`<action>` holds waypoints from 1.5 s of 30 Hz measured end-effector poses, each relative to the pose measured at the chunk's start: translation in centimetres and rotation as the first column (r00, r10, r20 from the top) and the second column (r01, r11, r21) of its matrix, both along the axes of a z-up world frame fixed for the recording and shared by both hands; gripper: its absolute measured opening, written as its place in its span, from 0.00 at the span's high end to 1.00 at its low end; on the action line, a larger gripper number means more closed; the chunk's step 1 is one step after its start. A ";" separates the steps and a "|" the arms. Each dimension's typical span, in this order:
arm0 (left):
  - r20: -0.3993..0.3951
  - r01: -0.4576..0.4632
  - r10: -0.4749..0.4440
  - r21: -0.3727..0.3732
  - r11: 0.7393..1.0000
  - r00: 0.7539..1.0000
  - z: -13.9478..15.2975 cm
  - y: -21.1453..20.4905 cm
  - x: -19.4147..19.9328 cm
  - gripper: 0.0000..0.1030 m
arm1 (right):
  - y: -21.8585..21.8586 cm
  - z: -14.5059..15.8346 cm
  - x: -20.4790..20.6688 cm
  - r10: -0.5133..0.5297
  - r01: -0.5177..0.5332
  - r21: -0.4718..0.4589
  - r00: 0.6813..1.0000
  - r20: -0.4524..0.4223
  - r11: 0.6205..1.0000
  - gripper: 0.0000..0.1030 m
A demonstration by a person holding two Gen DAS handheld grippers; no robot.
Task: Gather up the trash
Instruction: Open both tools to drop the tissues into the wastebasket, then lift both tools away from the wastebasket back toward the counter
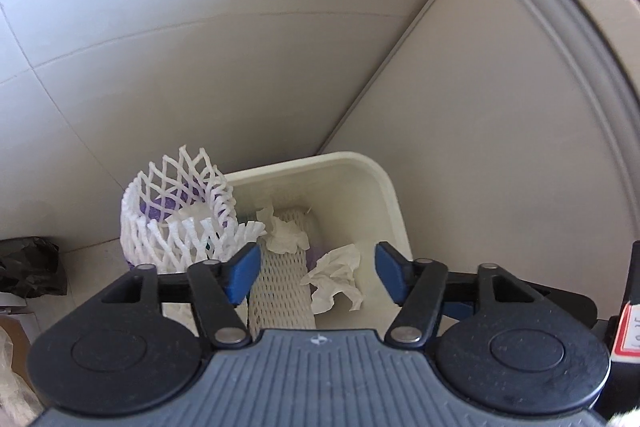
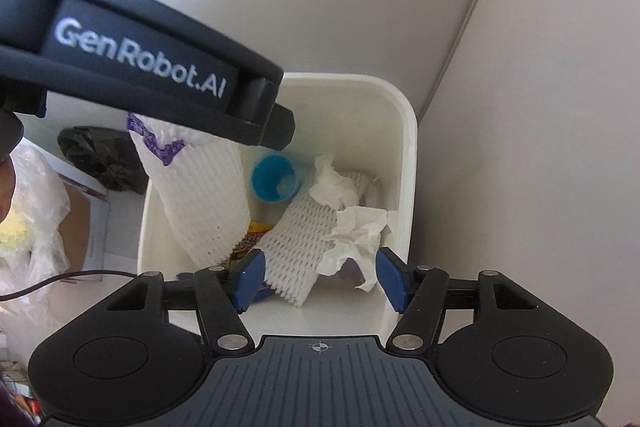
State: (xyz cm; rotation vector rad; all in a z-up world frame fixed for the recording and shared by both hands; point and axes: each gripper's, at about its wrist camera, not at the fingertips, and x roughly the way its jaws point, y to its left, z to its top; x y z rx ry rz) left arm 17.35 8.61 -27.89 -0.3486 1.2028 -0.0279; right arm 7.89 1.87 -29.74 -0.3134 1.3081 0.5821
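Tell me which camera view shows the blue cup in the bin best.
The right wrist view: the blue cup lies open-mouthed inside the bin, in plain sight. The left wrist view does not show it.

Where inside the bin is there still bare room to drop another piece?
Bare floor shows in the bin at its near end, between the flat foam net and the near wall. The middle is crowded: crumpled tissue, blue cup, upright foam sleeve.
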 end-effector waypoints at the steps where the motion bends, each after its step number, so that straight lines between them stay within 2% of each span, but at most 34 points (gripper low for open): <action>1: 0.007 0.002 -0.002 0.006 1.000 1.000 0.5 0.0 -0.2 0.33 | -0.1 0.3 -0.1 -0.002 0.002 0.006 1.000 0.001 1.000 0.35; 5: 0.033 0.006 -0.007 0.034 0.999 0.999 2.2 0.2 -0.9 0.26 | -0.5 2.0 -0.7 0.003 -0.003 0.026 1.000 0.004 1.000 0.29; 9: 0.057 -0.028 0.026 0.030 0.999 0.998 4.2 1.2 -1.8 0.14 | -0.6 4.1 -1.3 0.021 -0.022 0.044 1.000 0.019 0.999 0.27; 13: 0.077 -0.053 0.049 0.048 0.997 0.996 6.3 1.9 -2.9 0.07 | -0.9 7.0 -2.1 0.044 -0.047 0.073 0.998 0.050 0.996 0.23; 18: 0.094 -0.081 0.075 0.060 0.995 0.993 8.3 2.4 -3.8 0.04 | -1.6 10.9 -2.8 0.052 -0.064 0.110 0.993 0.105 0.992 0.21; 26: 0.136 -0.140 0.134 0.034 0.990 0.982 12.6 3.0 -4.5 0.02 | -3.5 16.9 -3.1 0.036 -0.072 0.159 0.974 0.222 0.985 0.17; 32: 0.174 -0.104 0.096 0.038 0.994 0.980 14.6 1.9 -3.2 0.01 | -6.2 20.7 -2.8 -0.028 -0.035 0.188 0.946 0.324 0.982 0.13; 37: 0.243 -0.044 0.027 0.066 0.997 0.970 17.2 0.6 -1.5 0.01 | -9.5 23.1 -2.3 -0.101 0.028 0.185 0.911 0.399 0.982 0.13; 45: 0.287 0.045 -0.060 0.059 0.997 0.956 18.9 -3.3 0.8 0.01 | -16.1 24.8 -1.9 -0.246 0.186 0.170 0.844 0.476 0.968 0.09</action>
